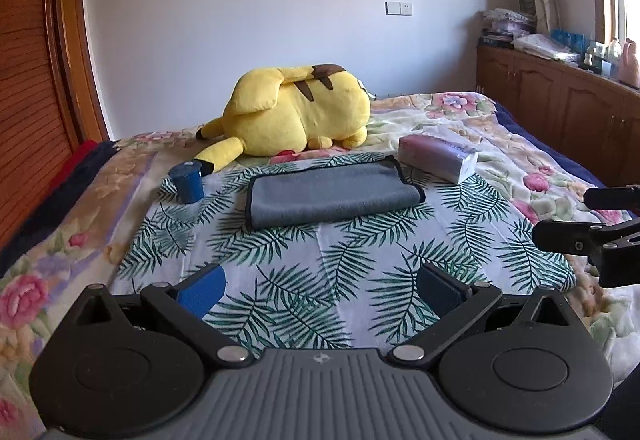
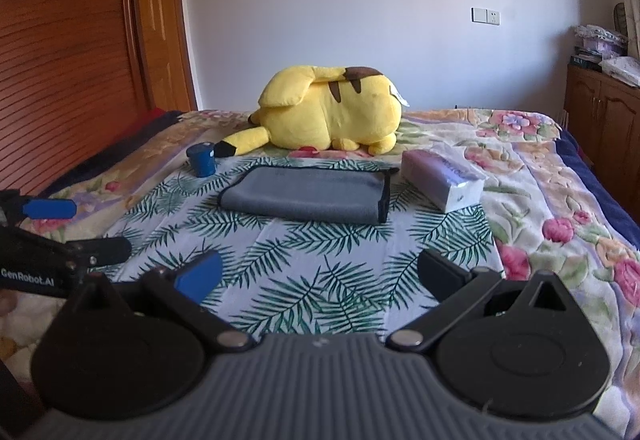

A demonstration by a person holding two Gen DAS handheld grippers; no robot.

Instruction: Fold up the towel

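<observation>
A grey towel (image 1: 332, 194) with dark edging lies folded into a flat rectangle on the leaf-print cloth (image 1: 320, 260) on the bed; it also shows in the right wrist view (image 2: 308, 196). My left gripper (image 1: 320, 290) is open and empty, held back from the towel over the near part of the cloth. My right gripper (image 2: 318, 276) is open and empty too, also short of the towel. The right gripper's fingers (image 1: 568, 236) show at the right edge of the left wrist view. The left gripper (image 2: 76, 224) shows at the left edge of the right wrist view.
A yellow plush toy (image 1: 296, 112) lies behind the towel. A blue cylinder (image 1: 187, 182) stands to the towel's left, a tissue pack (image 1: 438, 154) to its right. A floral blanket (image 1: 520, 160) covers the bed. Wooden cabinets (image 1: 560, 96) line the right wall, a wooden door (image 2: 80, 40) the left.
</observation>
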